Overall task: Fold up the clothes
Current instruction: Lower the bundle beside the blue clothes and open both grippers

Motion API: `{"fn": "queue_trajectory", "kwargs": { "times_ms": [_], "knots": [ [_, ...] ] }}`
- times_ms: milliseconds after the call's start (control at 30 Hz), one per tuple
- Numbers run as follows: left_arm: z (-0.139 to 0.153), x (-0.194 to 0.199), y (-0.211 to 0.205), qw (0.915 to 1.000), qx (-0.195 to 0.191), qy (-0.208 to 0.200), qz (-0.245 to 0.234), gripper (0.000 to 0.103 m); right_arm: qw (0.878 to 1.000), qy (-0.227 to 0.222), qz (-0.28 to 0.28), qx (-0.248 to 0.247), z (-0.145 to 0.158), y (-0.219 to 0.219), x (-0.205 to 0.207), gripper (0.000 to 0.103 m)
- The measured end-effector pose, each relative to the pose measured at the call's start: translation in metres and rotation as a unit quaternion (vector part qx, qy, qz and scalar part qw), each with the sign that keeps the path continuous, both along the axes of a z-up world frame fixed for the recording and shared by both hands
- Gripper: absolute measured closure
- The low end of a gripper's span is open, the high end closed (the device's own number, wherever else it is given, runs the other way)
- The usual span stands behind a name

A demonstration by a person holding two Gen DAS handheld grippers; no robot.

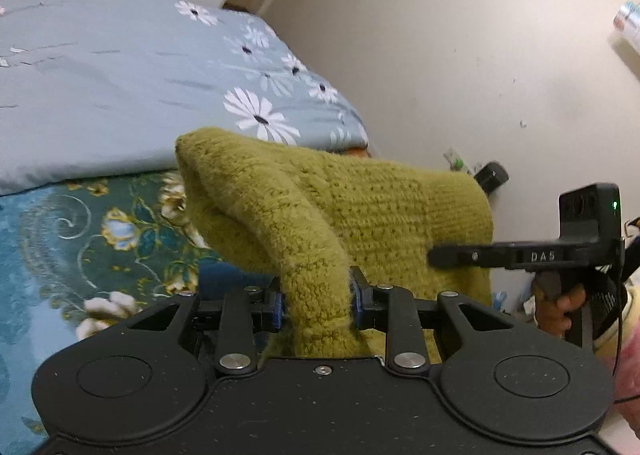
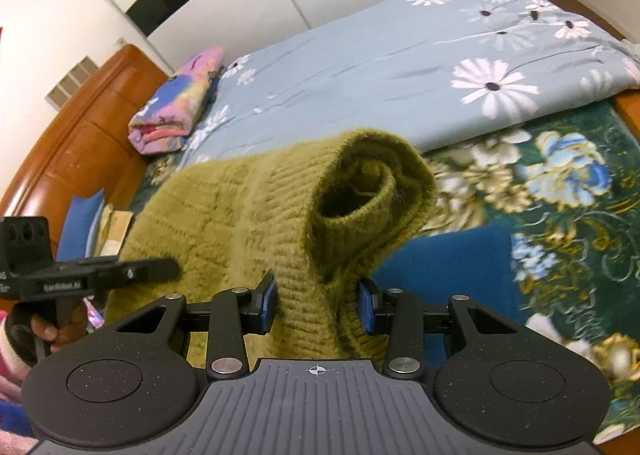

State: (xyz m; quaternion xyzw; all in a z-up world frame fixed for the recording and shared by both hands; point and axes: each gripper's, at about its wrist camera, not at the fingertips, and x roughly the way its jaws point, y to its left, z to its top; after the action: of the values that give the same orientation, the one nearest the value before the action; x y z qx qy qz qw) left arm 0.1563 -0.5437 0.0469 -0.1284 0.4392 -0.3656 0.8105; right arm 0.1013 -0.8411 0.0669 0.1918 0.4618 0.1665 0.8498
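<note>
An olive-green knitted sweater (image 1: 360,207) hangs lifted between both grippers above the bed. My left gripper (image 1: 318,301) is shut on a thick fold of its edge. My right gripper (image 2: 320,305) is shut on another bunched part of the sweater (image 2: 248,215), with a rolled sleeve or collar curling up in front of it. In the left wrist view the right gripper (image 1: 520,255) reaches in from the right against the knit. In the right wrist view the left gripper (image 2: 100,273) shows at the left edge beside the sweater.
A light blue daisy-print quilt (image 2: 380,63) covers the far part of the bed, over a dark green floral sheet (image 2: 560,183). A blue garment (image 2: 448,267) lies under the sweater. A folded pink blanket (image 2: 176,107) sits by the wooden headboard (image 2: 80,135). A white wall (image 1: 460,55) stands to the right.
</note>
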Motion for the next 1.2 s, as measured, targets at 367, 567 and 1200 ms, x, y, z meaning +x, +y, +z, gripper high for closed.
{"fn": "queue_trajectory", "kwargs": {
  "times_ms": [367, 567, 1200],
  "knots": [
    [-0.056, 0.005, -0.053, 0.9971, 0.060, 0.034, -0.035, 0.076, 0.998, 0.062, -0.003, 0.007, -0.062, -0.059, 0.023, 0.066],
    [-0.087, 0.008, -0.053, 0.9949, 0.085, 0.049, -0.022, 0.074, 0.996, 0.084, -0.024, 0.035, -0.101, -0.081, 0.024, 0.061],
    [-0.079, 0.001, -0.045, 0.9926, 0.109, 0.052, -0.010, 0.046, 0.997, 0.067, -0.036, 0.024, -0.099, -0.083, 0.008, 0.036]
  ]
}}
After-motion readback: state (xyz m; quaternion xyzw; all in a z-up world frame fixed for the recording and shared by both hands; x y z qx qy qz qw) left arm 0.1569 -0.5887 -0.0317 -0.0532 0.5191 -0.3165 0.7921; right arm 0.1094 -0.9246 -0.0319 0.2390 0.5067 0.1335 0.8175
